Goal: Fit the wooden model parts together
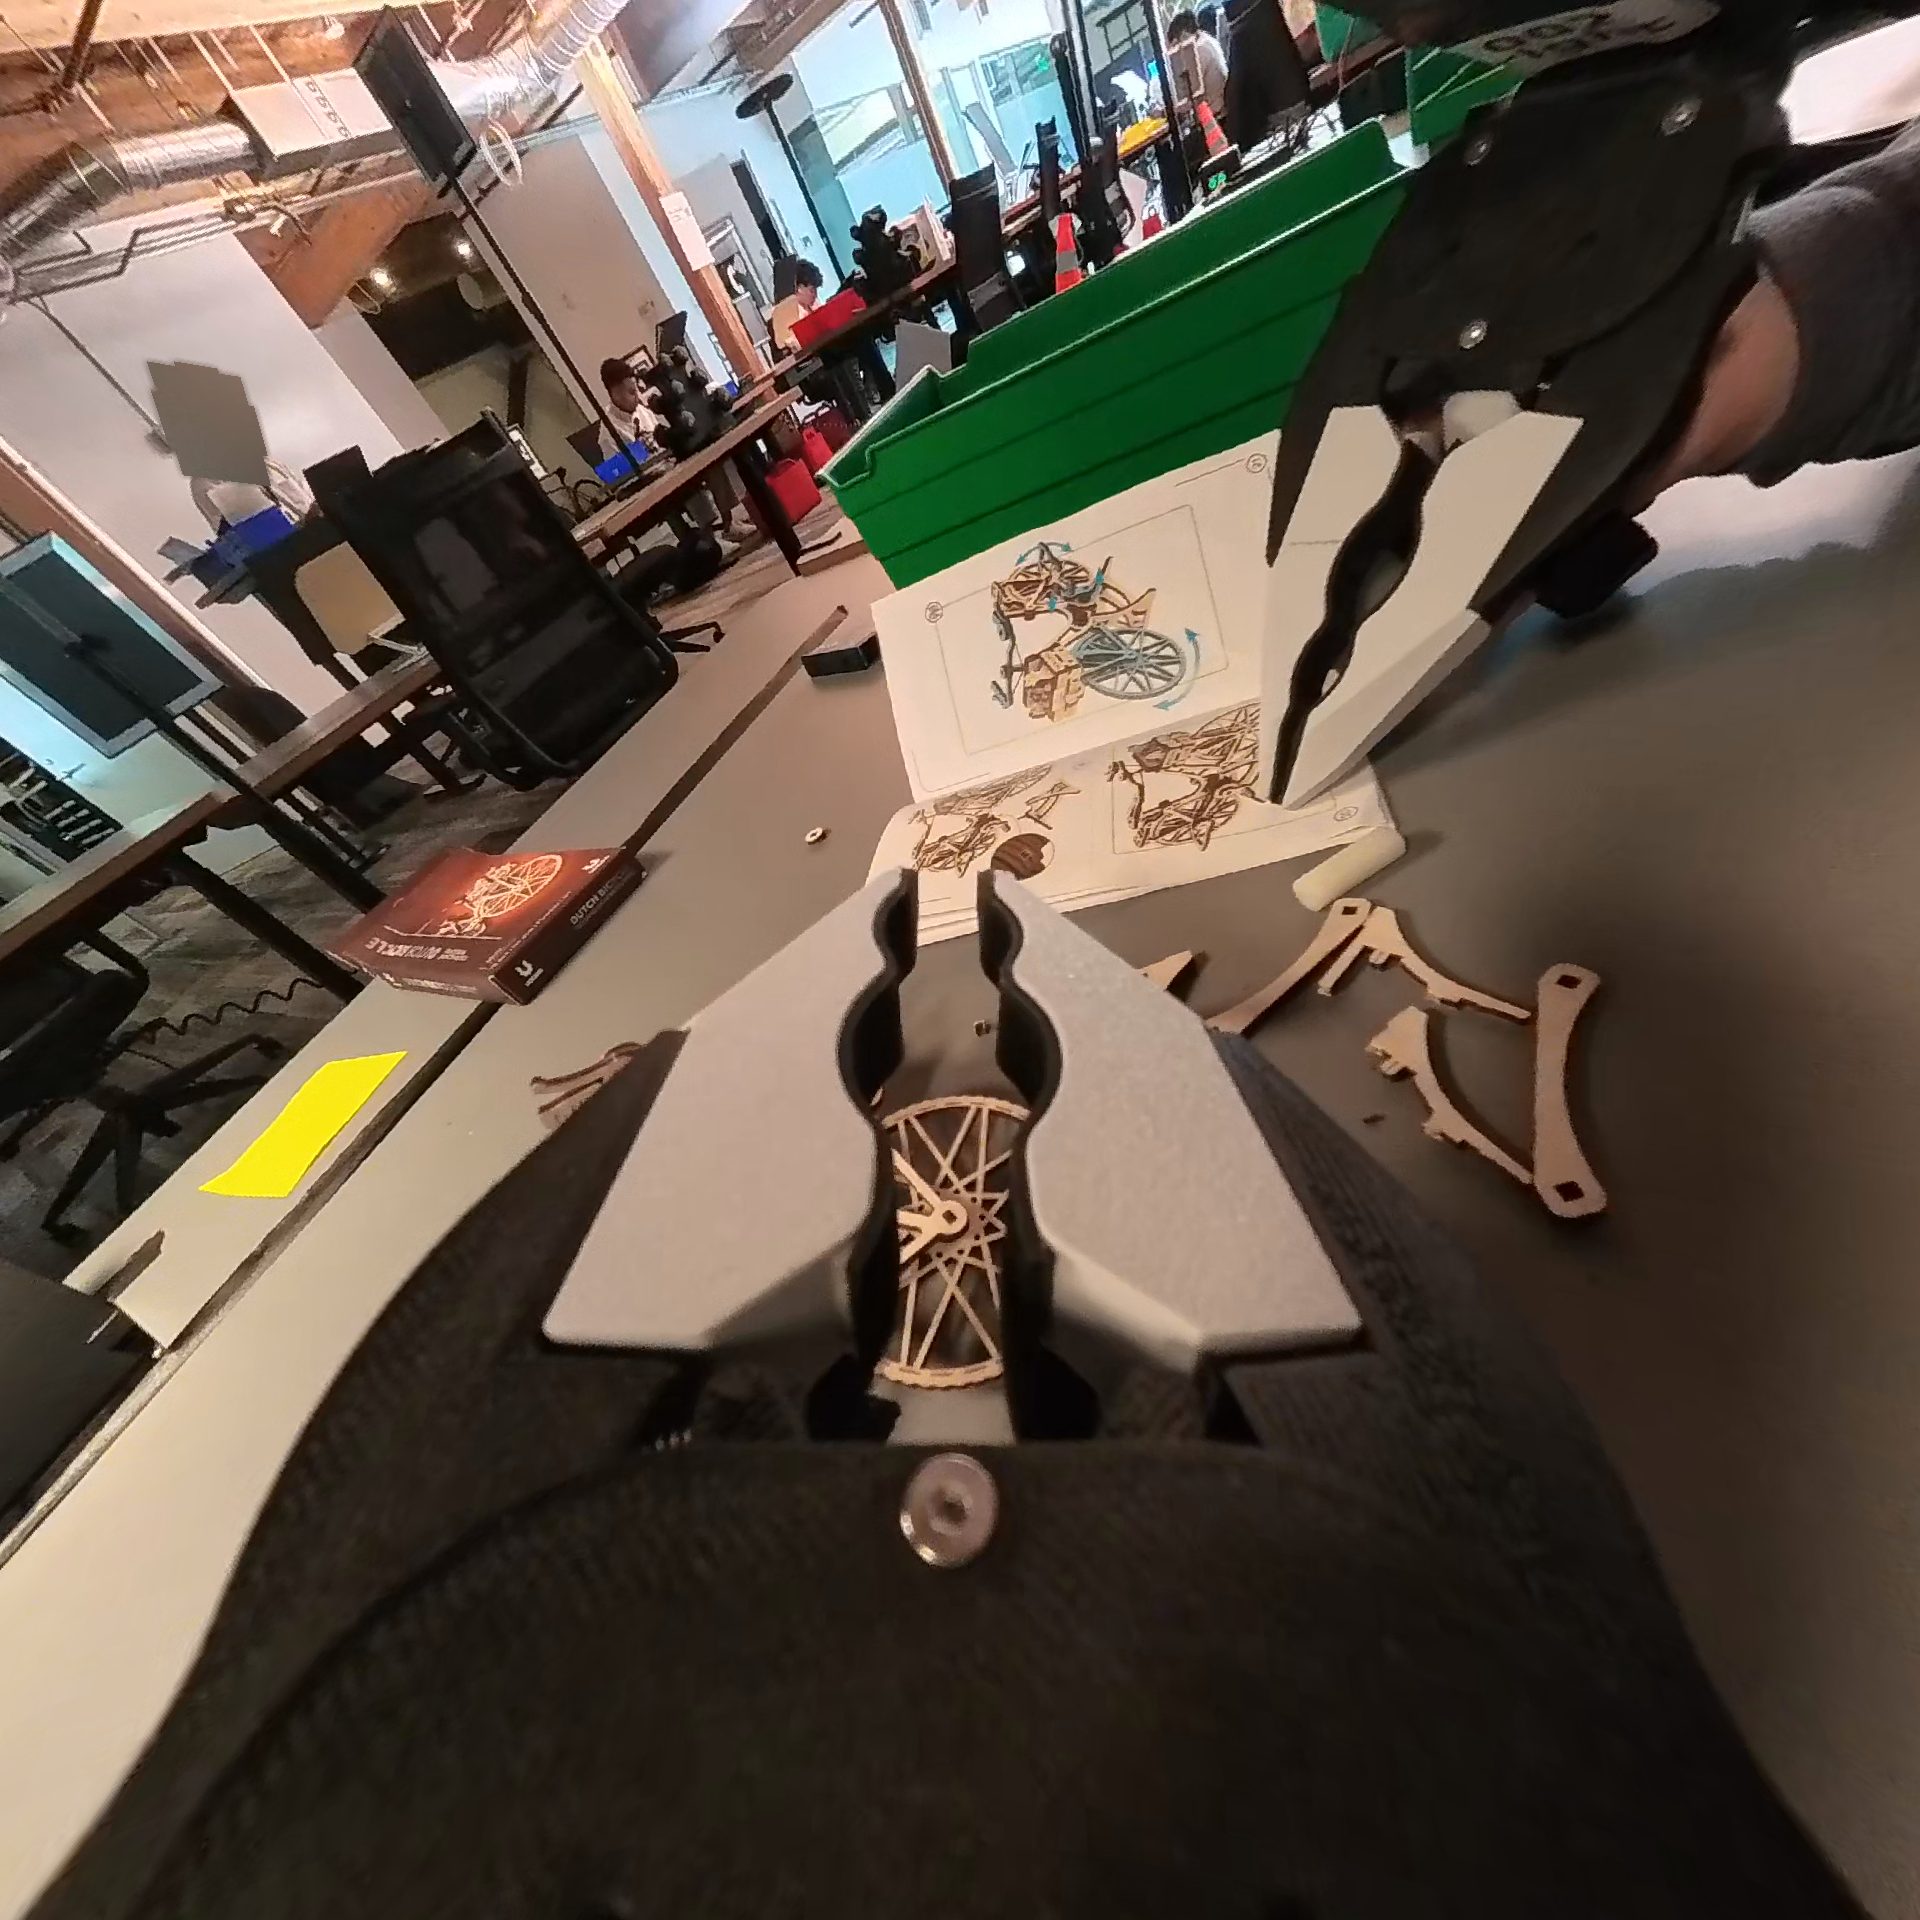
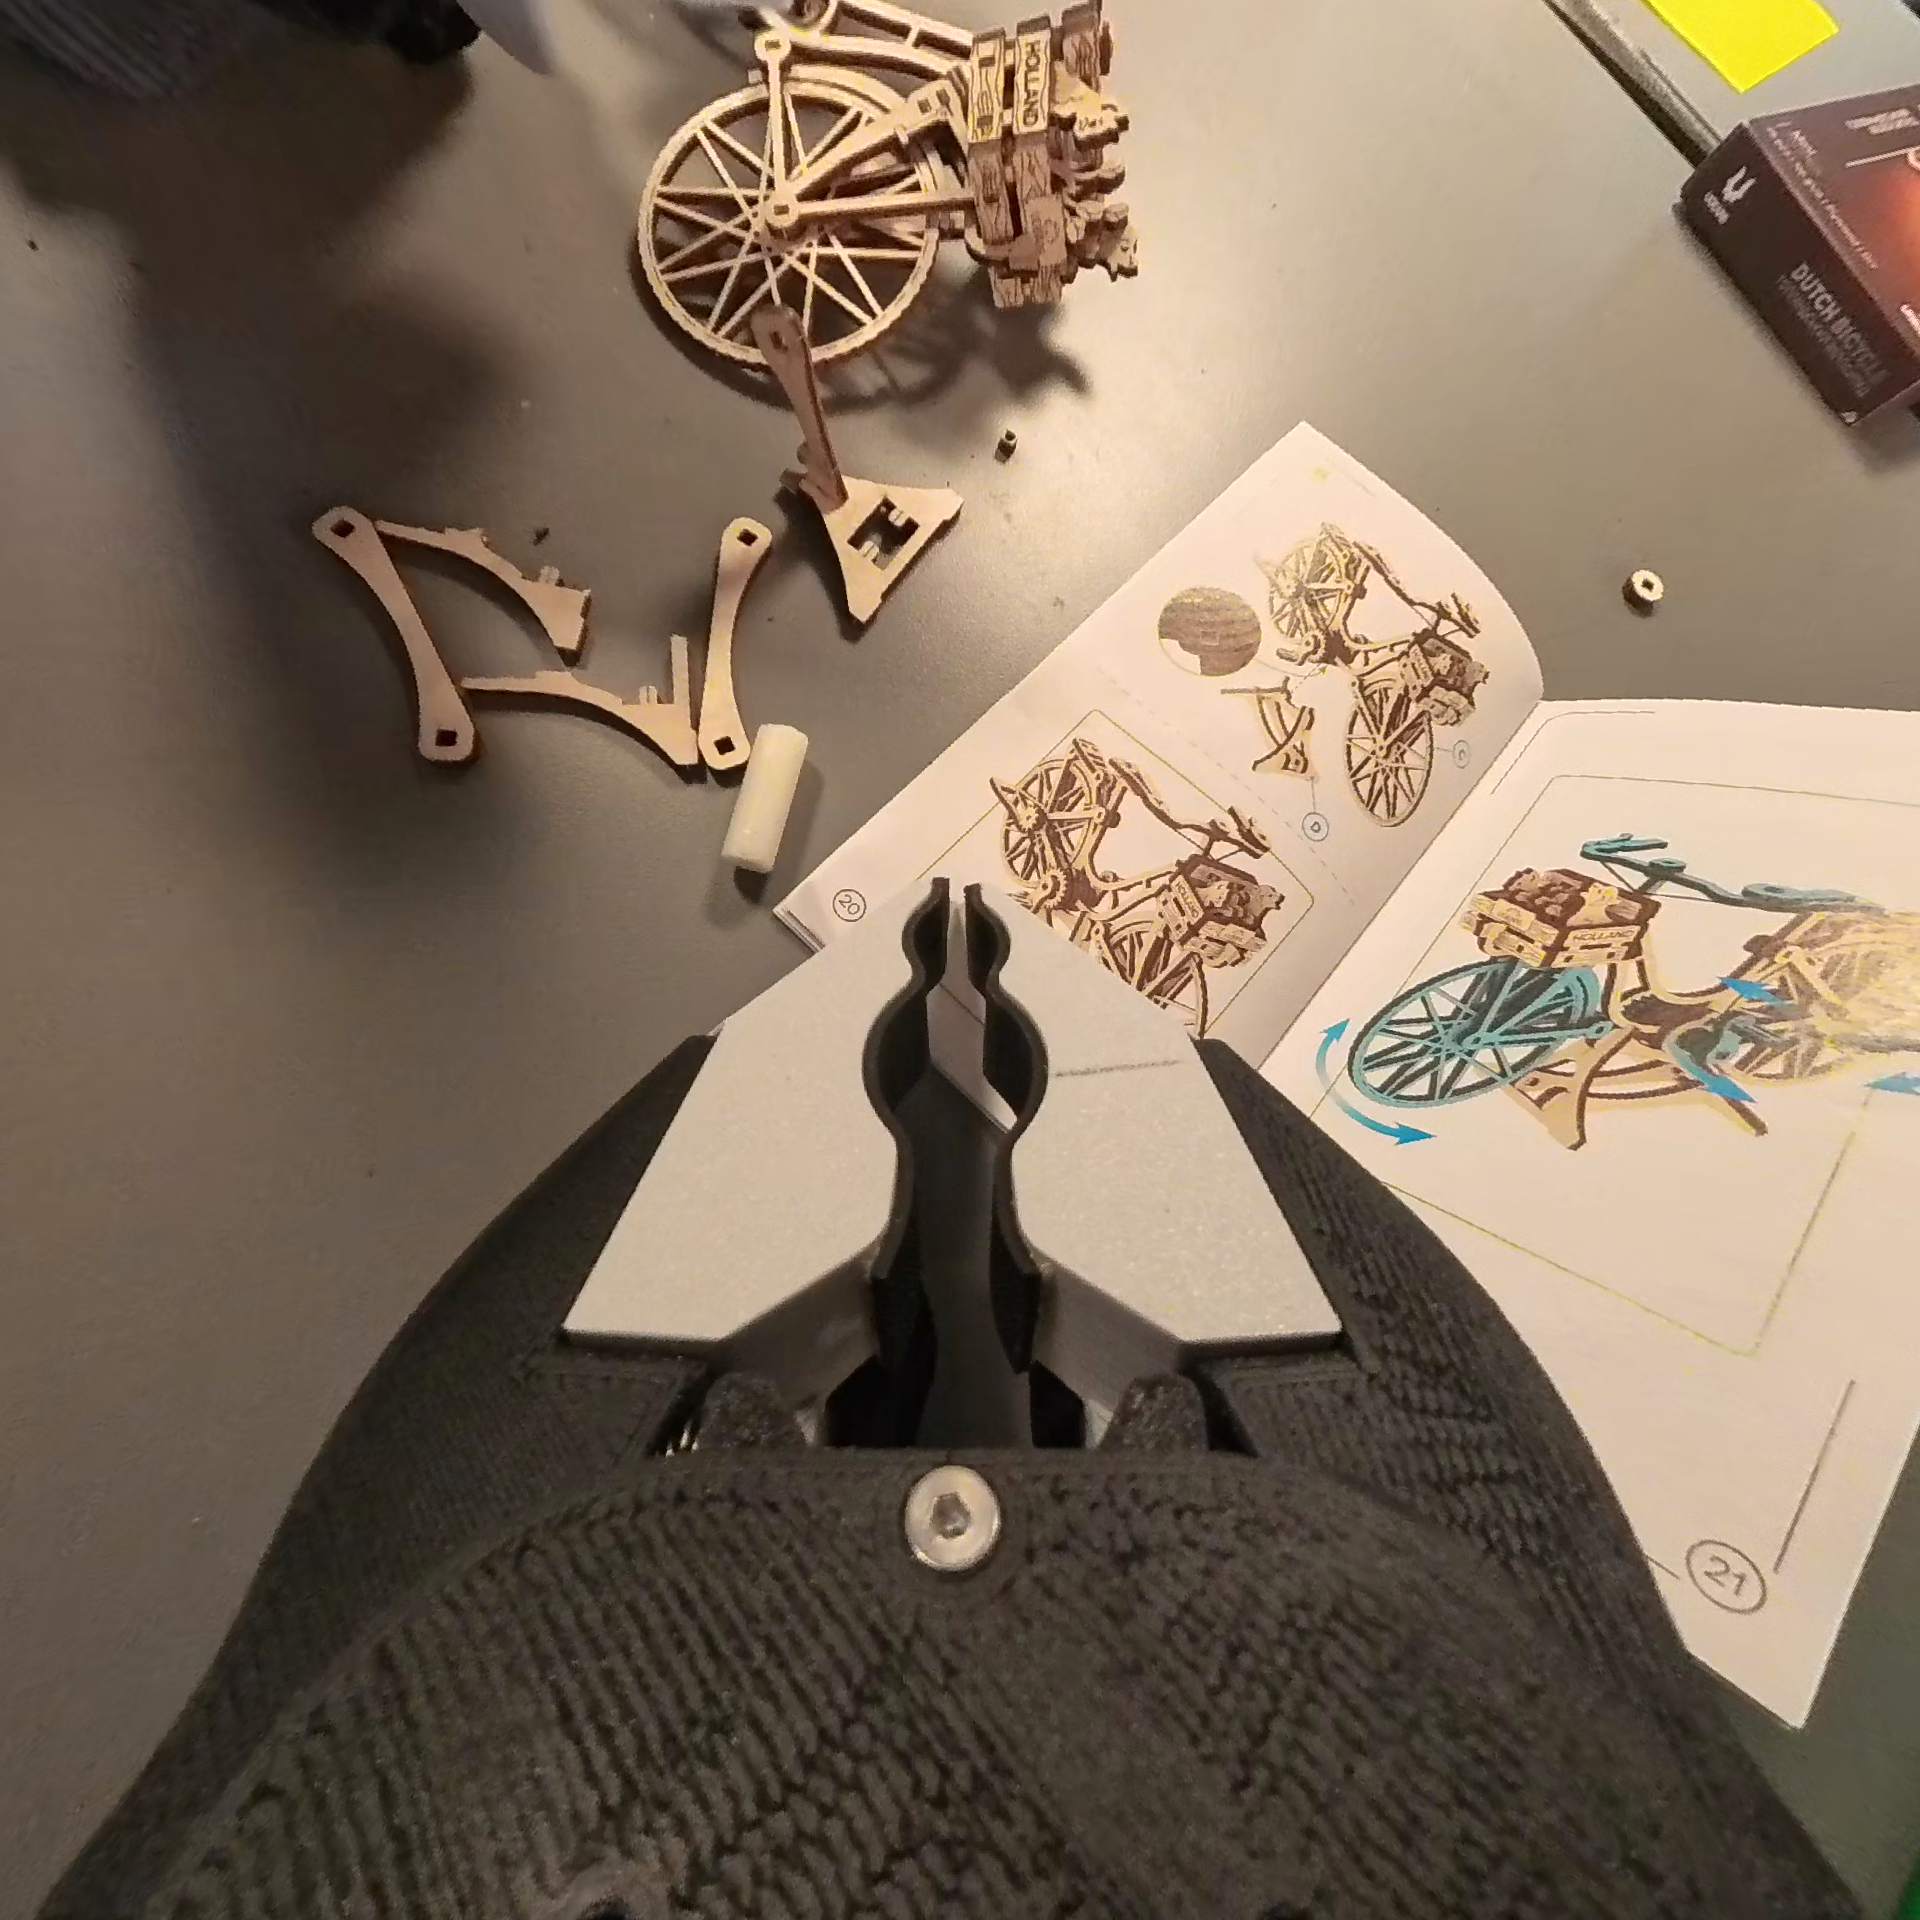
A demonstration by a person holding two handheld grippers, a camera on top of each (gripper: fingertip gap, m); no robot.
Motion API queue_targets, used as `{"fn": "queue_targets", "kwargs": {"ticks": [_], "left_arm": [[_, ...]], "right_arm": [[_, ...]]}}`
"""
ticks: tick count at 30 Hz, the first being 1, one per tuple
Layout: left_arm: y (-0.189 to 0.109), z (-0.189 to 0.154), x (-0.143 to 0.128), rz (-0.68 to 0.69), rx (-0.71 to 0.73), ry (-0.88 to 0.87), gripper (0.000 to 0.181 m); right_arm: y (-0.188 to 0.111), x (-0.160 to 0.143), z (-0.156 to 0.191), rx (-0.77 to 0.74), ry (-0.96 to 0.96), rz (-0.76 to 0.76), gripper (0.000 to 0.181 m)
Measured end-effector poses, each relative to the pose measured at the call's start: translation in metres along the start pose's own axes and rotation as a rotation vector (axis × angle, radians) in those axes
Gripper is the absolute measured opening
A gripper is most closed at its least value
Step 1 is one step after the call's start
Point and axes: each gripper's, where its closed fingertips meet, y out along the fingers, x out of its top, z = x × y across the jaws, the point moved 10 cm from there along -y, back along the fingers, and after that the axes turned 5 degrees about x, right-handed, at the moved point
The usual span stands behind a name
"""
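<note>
A part-built wooden bicycle model [image 2: 831,197] stands on the grey table, its rear lever set into a wooden stand [image 2: 878,540]. My left gripper [image 1: 948,904] is closed down around one of its wheels [image 1: 940,1226], which shows between the jaws. Several loose curved wooden parts [image 2: 416,623] lie left of the stand; they also show in the left wrist view [image 1: 1455,1039]. My right gripper [image 2: 956,896] is shut and empty. It points down with its tips on the open instruction booklet [image 2: 1403,1195], as the left wrist view shows [image 1: 1286,790].
A white cylinder [image 2: 769,795] lies by the booklet's corner. A small nut [image 2: 1642,587] and the dark kit box [image 2: 1818,239] lie to the right. Green bins [image 1: 1091,416] stand behind the booklet. Office chairs, desks and people are beyond the table's left edge. The left gripper's tips are roughly 12 cm from the right gripper's. The white cylinder [image 2: 769,795] lies around 4 cm away from my right fingertips.
</note>
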Motion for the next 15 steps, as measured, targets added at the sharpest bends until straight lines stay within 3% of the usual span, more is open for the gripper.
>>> {"fn": "queue_targets", "kwargs": {"ticks": [15], "left_arm": [[0.0005, 0.0004, 0.0, 0.0, -0.009, -0.009, 0.01]], "right_arm": [[-0.0001, 0.0, 0.0003, -0.001, -0.002, 0.0, 0.001]]}}
